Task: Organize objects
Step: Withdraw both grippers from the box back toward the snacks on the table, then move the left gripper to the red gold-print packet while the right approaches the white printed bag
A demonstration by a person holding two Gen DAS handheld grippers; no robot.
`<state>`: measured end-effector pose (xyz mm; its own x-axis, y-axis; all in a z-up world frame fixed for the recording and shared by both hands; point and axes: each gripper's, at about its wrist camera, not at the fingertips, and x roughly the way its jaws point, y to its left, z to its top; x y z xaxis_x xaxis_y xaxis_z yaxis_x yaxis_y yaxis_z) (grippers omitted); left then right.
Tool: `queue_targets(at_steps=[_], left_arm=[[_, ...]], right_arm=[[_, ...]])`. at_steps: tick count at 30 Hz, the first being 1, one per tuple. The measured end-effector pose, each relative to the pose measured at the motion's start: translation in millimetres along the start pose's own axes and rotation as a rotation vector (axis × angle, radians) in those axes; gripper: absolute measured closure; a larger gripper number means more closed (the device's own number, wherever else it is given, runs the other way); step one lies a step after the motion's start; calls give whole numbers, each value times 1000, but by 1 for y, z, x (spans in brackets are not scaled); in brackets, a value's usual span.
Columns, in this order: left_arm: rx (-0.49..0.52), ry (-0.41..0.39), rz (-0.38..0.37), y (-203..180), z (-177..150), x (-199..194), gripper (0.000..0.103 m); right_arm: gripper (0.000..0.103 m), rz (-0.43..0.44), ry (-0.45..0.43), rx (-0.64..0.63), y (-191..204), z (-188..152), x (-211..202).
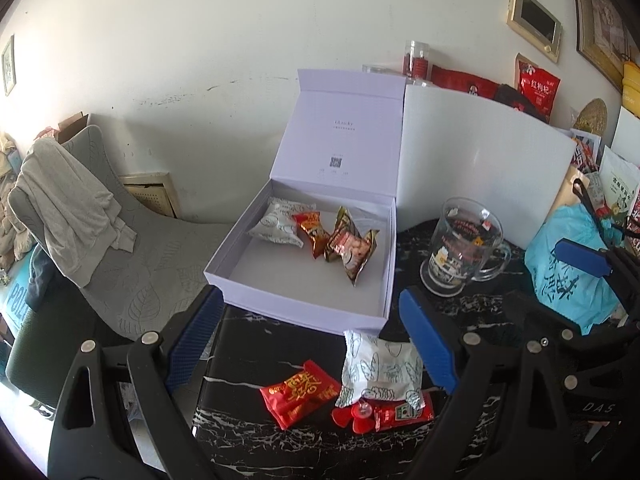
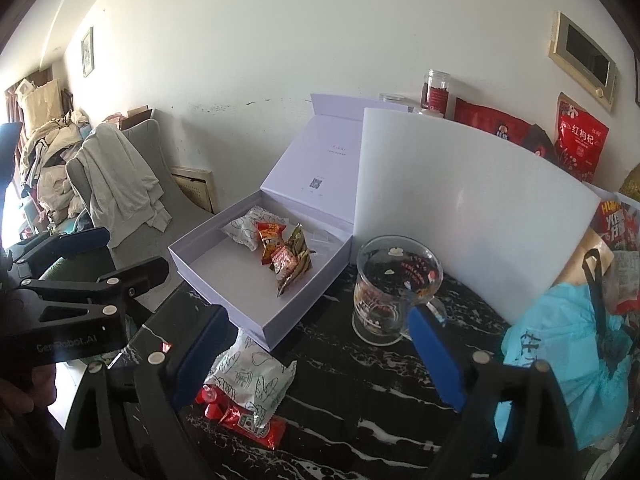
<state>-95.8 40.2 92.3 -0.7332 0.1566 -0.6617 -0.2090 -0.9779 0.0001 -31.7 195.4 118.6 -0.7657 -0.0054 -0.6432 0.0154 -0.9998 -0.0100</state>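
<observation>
An open white gift box [image 1: 256, 292] [image 2: 200, 276] stands on the black marble table with its lid up. Several snack packets [image 1: 320, 236] [image 2: 276, 248] lie inside it. In front of the box lie a white bread packet [image 1: 380, 368] [image 2: 252, 376], a red snack packet [image 1: 298, 394] and a red sachet [image 1: 384, 414] [image 2: 248, 424]. My left gripper [image 1: 312, 344] is open and empty, with its fingers either side of these packets. My right gripper [image 2: 320, 360] is open and empty above the table, to the right of the bread packet.
A glass mug [image 1: 464, 246] [image 2: 396, 288] stands right of the box. A white board [image 1: 480, 176] [image 2: 460, 216] leans behind it. A blue plastic bag [image 1: 572, 272] [image 2: 568, 360] and food packs crowd the right. A grey chair with cloth [image 1: 80, 208] stands left of the table.
</observation>
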Motion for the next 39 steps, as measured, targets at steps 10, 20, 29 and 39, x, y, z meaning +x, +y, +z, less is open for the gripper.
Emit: queue_targets(at_steps=[10, 20, 29, 39], left_arm=[[-10, 55, 8, -1, -28, 8, 13], [-13, 119, 29, 0, -59, 19, 13], [-29, 174, 42, 5, -88, 34, 13], [-82, 256, 58, 24, -110, 60, 13]], right_arm=[[11, 25, 42, 1, 5, -25, 6], [11, 50, 98, -6, 12, -53, 18], [11, 87, 128, 11, 14, -76, 31], [11, 155, 161, -40, 26, -97, 55]])
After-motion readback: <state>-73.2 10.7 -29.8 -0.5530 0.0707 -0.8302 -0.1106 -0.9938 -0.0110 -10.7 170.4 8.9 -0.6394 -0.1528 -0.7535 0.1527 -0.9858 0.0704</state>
